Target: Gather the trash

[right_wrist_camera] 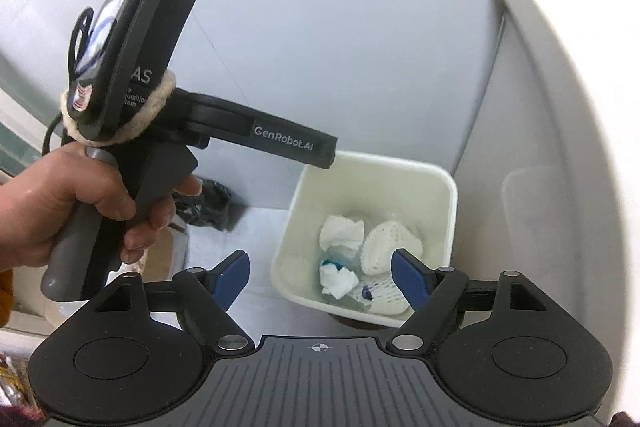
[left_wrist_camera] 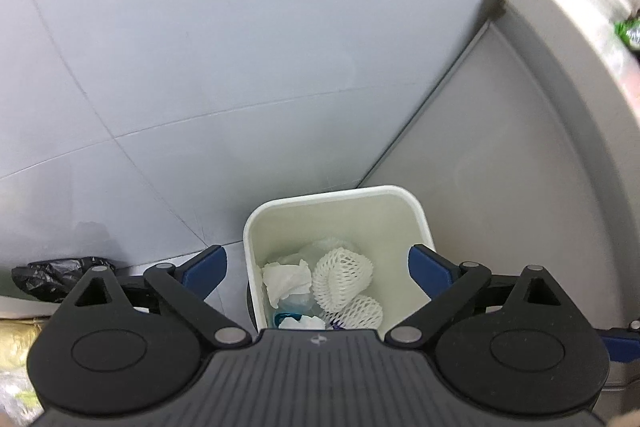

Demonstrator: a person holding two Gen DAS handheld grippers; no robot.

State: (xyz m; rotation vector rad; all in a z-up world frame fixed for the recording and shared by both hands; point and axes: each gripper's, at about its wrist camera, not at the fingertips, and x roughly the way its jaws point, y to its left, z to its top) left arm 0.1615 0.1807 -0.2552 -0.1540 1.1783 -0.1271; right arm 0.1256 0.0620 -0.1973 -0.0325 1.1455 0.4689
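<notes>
In the left wrist view, the left gripper [left_wrist_camera: 318, 269] has its blue fingers [left_wrist_camera: 206, 265] wide apart, and nothing is between them except the open top of the white bin [left_wrist_camera: 416, 211], which stands far below in the lower centre of the frame. The trash lies inside the bin, not in the tongs: a crumpled tissue [left_wrist_camera: 286, 279] at the left side, a white foam net [left_wrist_camera: 340, 277] just beside it at the right, and a bit of clear plastic with a blue part [left_wrist_camera: 286, 317] near the lower edge, partly hidden by the gripper body.

In the right wrist view, the right gripper [right_wrist_camera: 320, 277] also has its jaws apart and empty. The bin [right_wrist_camera: 450, 203] is at the lower centre-right of the frame, and the right blue finger [right_wrist_camera: 408, 277] overlaps the foam net [right_wrist_camera: 384, 243] in the picture, but they do not touch. Tissue pieces [right_wrist_camera: 340, 233] lie left of the net.

In the upper left of this view, a hand [right_wrist_camera: 60, 203] holds the grip of the other device [right_wrist_camera: 160, 107]. On its arm is written "GenRobot.AI"; on the body the letters "AS" can be read, and the smaller lines under them are partly covered.

A black plastic bag [left_wrist_camera: 52, 277] lies on the grey floor [left_wrist_camera: 200, 47] at the lower left of the left wrist view.
</notes>
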